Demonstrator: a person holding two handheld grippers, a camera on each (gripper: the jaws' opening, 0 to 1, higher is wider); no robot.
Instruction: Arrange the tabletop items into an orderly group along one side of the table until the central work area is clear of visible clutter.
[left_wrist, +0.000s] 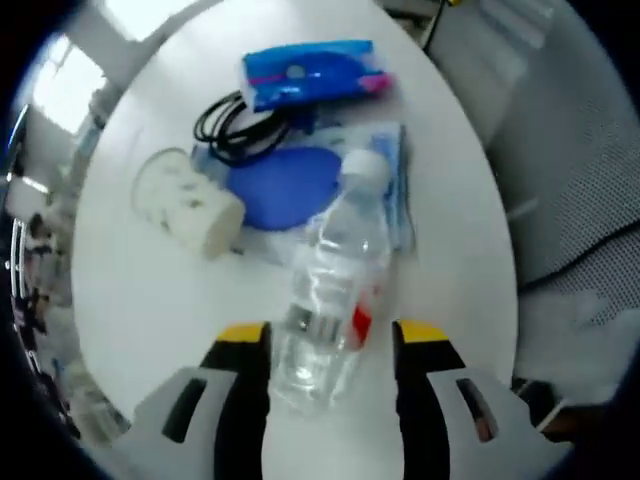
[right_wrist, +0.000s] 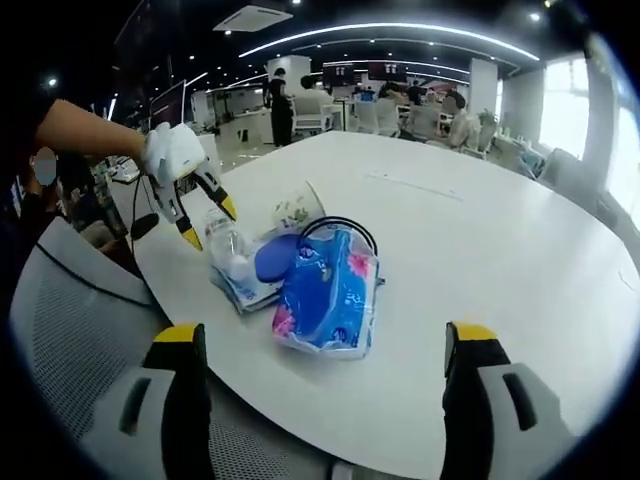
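A clear water bottle (left_wrist: 335, 270) with a white cap lies between the jaws of my left gripper (left_wrist: 330, 335). The jaws stand open around its base, with a gap showing on the right side. The right gripper view has that gripper (right_wrist: 210, 225) over the bottle (right_wrist: 225, 245), held by a gloved hand. Beyond the bottle lie a blue disc (left_wrist: 285, 185), a plastic bag (left_wrist: 395, 180), a tipped paper cup (left_wrist: 190, 205), a black cable (left_wrist: 235, 125) and a blue tissue pack (left_wrist: 310, 72). My right gripper (right_wrist: 325, 340) is wide open, short of the tissue pack (right_wrist: 328, 290).
All the items cluster near one edge of the round white table (right_wrist: 480, 250). Grey mesh chairs stand at that edge (right_wrist: 70, 320) and beside the table (left_wrist: 570, 200). A person's arm (right_wrist: 90, 130) reaches in from the left. Other people sit at desks far behind.
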